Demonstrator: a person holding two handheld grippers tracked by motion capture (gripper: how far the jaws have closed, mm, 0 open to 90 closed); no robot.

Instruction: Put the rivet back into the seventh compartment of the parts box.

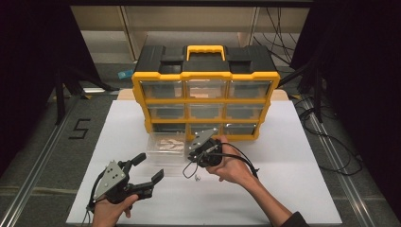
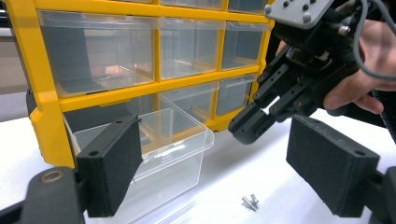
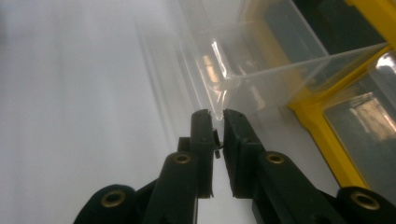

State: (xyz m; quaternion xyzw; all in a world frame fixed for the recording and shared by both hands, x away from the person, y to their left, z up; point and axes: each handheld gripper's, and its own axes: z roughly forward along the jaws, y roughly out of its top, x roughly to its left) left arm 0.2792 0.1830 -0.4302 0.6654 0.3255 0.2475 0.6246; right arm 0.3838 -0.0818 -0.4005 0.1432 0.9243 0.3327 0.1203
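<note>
A clear plastic drawer point(image 1: 165, 146) stands on the white table in front of the yellow organizer point(image 1: 205, 100), with small brownish parts inside. My right gripper point(image 1: 192, 159) hovers just right of the drawer, tilted down. In the right gripper view its jaws point(image 3: 215, 115) are nearly together, shut on a small metal screw point(image 3: 217, 144), close to the drawer's corner point(image 3: 223, 91). My left gripper point(image 1: 149, 167) stays low at the front left, open and holding nothing. Its view shows its pads point(image 2: 112, 164) wide apart, the drawer point(image 2: 161, 154), the right gripper point(image 2: 246, 130) and two loose screws point(image 2: 251, 201).
The organizer has three rows of clear drawers and a black top with a yellow handle point(image 1: 205, 49). Its lower left slot point(image 2: 100, 115) stands vacant. The loose screws point(image 1: 197, 178) lie on the white table point(image 1: 283, 189) below the right hand. Cables run along the floor at the right.
</note>
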